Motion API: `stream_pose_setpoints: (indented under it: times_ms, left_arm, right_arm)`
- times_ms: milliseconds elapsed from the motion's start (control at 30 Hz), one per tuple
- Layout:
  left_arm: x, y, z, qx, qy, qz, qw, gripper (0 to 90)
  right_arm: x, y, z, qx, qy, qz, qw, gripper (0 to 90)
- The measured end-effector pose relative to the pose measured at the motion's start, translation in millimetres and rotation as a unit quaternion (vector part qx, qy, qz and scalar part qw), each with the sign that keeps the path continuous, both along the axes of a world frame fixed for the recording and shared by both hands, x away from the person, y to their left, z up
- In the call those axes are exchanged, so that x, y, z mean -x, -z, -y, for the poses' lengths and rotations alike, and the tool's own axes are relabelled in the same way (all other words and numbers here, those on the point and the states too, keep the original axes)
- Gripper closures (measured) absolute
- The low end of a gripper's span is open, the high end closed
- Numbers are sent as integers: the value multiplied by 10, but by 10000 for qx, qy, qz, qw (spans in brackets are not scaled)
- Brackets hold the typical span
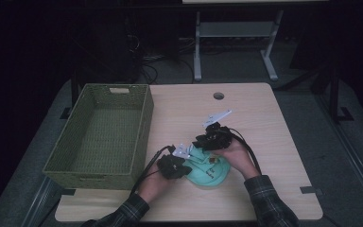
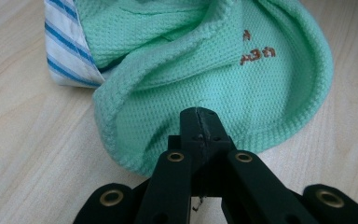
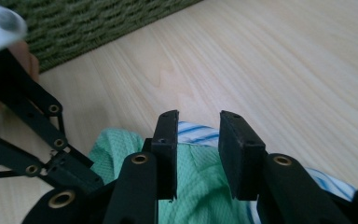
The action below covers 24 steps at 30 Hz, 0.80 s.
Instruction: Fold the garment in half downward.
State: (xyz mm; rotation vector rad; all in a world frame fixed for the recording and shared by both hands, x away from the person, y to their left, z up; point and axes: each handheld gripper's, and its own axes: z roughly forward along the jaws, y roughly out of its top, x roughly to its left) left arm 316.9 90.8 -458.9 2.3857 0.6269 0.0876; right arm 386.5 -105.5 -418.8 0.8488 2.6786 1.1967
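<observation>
**Near the front edge, two tools meet at a mint-green garment**

Near the front middle of the pale wooden desk (image 1: 264, 123) lies a crumpled mint-green knitted cotton garment (image 1: 211, 170) with small brown embroidered lettering and a white, blue-striped lining (image 2: 65, 46) showing at one edge. It rests well right of the olive-green woven rectangular basket (image 1: 105, 135), which stands on the left part of the desk.

In the high view the left tool (image 1: 187, 160) sits at the left edge of the garment, held by the person's left hand (image 1: 157, 182), a plaid sleeve (image 1: 123, 212) behind it. The left gripper view shows its two black jaws pressed together, clenched on a fold of the green knit near the rolled hem.

The right tool (image 1: 207, 136) is at the far side of the garment, gripped by the right hand (image 1: 238, 153). In the right gripper view its jaws stand apart, released, with green knit and striped lining beneath and between them; whether they touch the cloth cannot be told. The left tool's linkage shows at that view's left, with the basket beyond.
</observation>
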Motion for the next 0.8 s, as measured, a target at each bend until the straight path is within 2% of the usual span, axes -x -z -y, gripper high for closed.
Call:
stream_pose_setpoints:
  times_ms: [200,233,267,367,400,533,700,800]
  left_arm:
    - [-6,-6,-8,-77,53,14,10000,896]
    - [-5,-6,-6,-67,41,4,10000,896]
    - [-4,-5,-6,-61,39,2,10000,896]
    - [1,-5,-2,-55,21,-12,10000,897]
    - [-2,-7,-5,-91,43,1,9999,897]
    - [3,-6,-1,-68,19,-11,10000,897]
    - [4,-6,1,-68,21,-10,10000,897]
    - [1,-12,-2,-117,58,-7,9999,897]
  right_arm:
    - [-47,148,-122,212,-118,-147,9996,678]
    - [-60,209,-161,282,-158,-206,9993,676]
    - [-69,228,-166,339,-203,-170,9991,676]
    - [-66,259,-193,351,-207,-252,9989,675]
    - [-71,302,-220,422,-251,-277,9984,672]
    - [-81,386,-259,675,-335,-218,9969,680]
    - [-67,409,-248,711,-296,-54,9970,785]
    - [-71,411,-241,690,-277,-64,9972,837]
